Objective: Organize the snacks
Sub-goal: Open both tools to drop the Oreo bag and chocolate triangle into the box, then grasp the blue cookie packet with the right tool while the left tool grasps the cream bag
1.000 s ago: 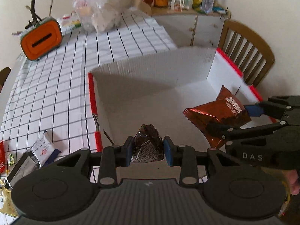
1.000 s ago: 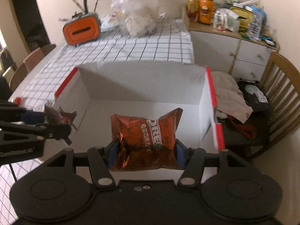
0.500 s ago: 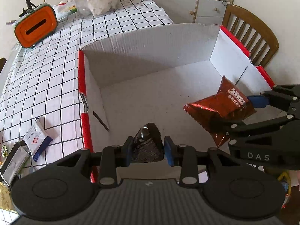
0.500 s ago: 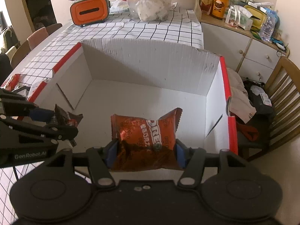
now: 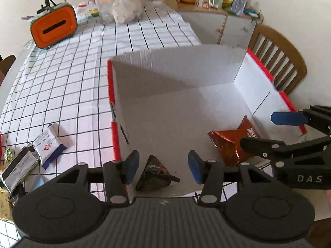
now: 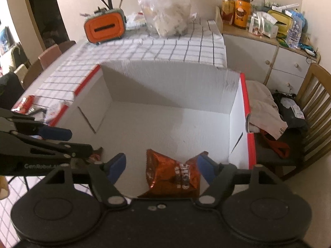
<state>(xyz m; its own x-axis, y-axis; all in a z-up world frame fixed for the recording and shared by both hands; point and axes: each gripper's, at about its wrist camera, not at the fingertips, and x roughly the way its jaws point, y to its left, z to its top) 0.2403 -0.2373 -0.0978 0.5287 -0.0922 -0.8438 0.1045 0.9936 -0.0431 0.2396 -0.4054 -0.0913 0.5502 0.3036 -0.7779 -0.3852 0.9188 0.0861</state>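
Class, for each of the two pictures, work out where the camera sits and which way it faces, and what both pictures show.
Left wrist view: on the left gripper, looking down into the white box; its jaws are opening around the dark snack packet; the right gripper enters at right.
Right wrist view: on the right gripper, facing the same box; its jaws are opening around the orange snack packet; the left gripper enters at left.
Shared: box, both packets, orange tissue holder.

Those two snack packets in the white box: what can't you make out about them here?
- Dark packet, left wrist view: label too small and crumpled to read.
- Dark packet, right wrist view: mostly hidden behind the left gripper.
- Orange packet, right wrist view: lettering blurred, lower edge hidden by the right gripper.
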